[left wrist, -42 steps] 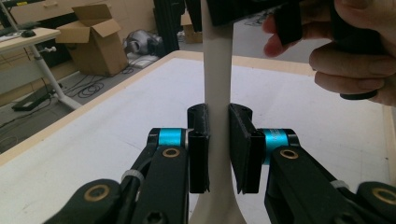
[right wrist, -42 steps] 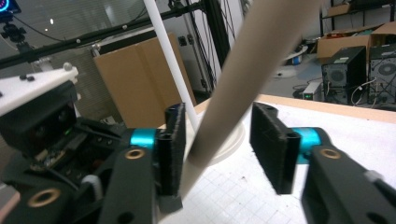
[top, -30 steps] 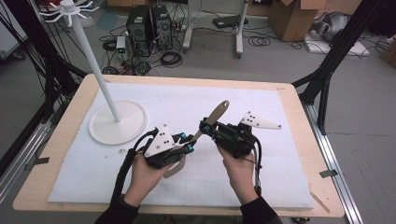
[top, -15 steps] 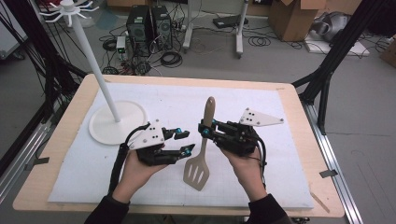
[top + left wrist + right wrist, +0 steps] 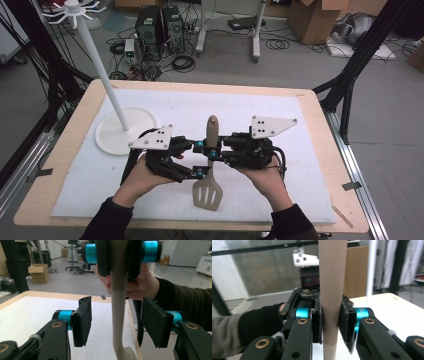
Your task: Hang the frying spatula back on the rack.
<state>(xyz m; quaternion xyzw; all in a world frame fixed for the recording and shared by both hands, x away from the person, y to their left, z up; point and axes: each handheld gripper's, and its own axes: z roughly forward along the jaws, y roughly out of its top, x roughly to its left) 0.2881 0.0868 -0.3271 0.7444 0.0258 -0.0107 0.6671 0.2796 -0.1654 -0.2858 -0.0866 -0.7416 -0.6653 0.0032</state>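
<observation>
A beige slotted spatula point(image 5: 212, 131) hangs over the middle of the white mat, blade toward the person. My right gripper point(image 5: 214, 151) is shut on its handle from the right. In the right gripper view both pads point(image 5: 317, 322) of the right gripper point(image 5: 331, 323) press the handle point(image 5: 332, 277). My left gripper point(image 5: 202, 159) comes in from the left and its jaws have just been opening. In the left gripper view the handle point(image 5: 117, 322) stands between the left gripper's point(image 5: 115, 315) two pads point(image 5: 82, 320), with a gap on each side. Above it the right gripper point(image 5: 120, 257) clamps the handle.
A white stand with a round base point(image 5: 125, 131) and a tall pole point(image 5: 100, 65) is at the mat's back left. The wooden table edge point(image 5: 320, 150) runs along the right. Computers, cables and cardboard boxes lie on the floor beyond the table.
The left gripper's jaws have parted and let go of the spatula handle. The spatula swung from a tilt to lie straight, blade toward the person, held by the right gripper.
</observation>
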